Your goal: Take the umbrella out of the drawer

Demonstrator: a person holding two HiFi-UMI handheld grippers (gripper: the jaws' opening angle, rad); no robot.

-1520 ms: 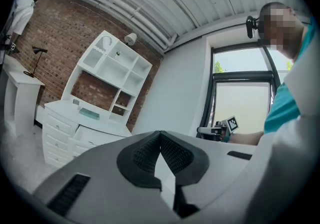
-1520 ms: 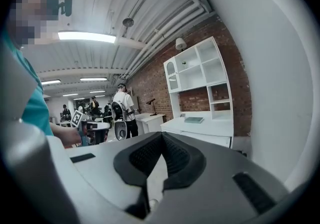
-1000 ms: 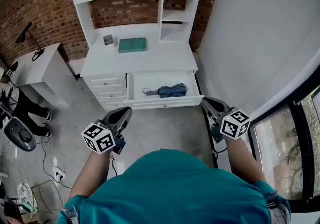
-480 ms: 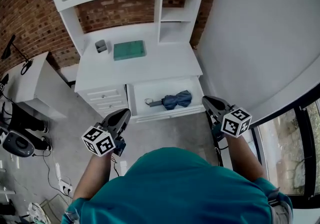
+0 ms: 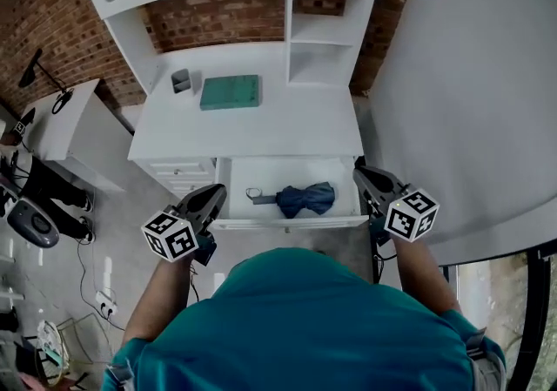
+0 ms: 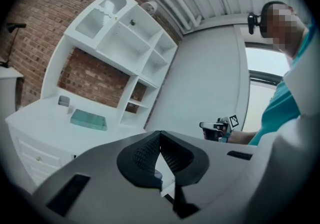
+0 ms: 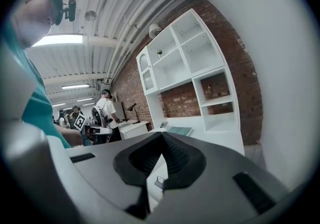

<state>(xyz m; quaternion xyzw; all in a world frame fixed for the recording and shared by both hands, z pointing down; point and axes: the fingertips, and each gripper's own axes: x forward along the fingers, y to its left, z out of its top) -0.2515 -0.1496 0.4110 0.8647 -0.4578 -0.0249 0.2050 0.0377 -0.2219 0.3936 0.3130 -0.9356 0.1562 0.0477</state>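
Note:
A folded blue umbrella [image 5: 302,199] lies in the open white drawer [image 5: 287,224] of the desk, its strap end pointing left. My left gripper [image 5: 212,197] is shut and empty, held level at the drawer's front left corner. My right gripper [image 5: 362,174] hovers by the drawer's right edge, also shut with nothing in it. In the left gripper view the closed jaws [image 6: 160,133] meet at their tips, and a sliver of blue shows below them. In the right gripper view the jaws [image 7: 161,134] are closed too, with the umbrella's loop [image 7: 159,181] seen under them.
On the white desktop [image 5: 261,128] are a green book [image 5: 231,91] and a small grey holder [image 5: 182,80]. White hutch shelves [image 5: 322,58] rise behind. A side table [image 5: 65,119] with a lamp stands left, a grey wall [image 5: 470,102] right. Cables lie on the floor.
The desk and open drawer have come much closer. Both grippers have moved forward and now flank the drawer front; both stay shut.

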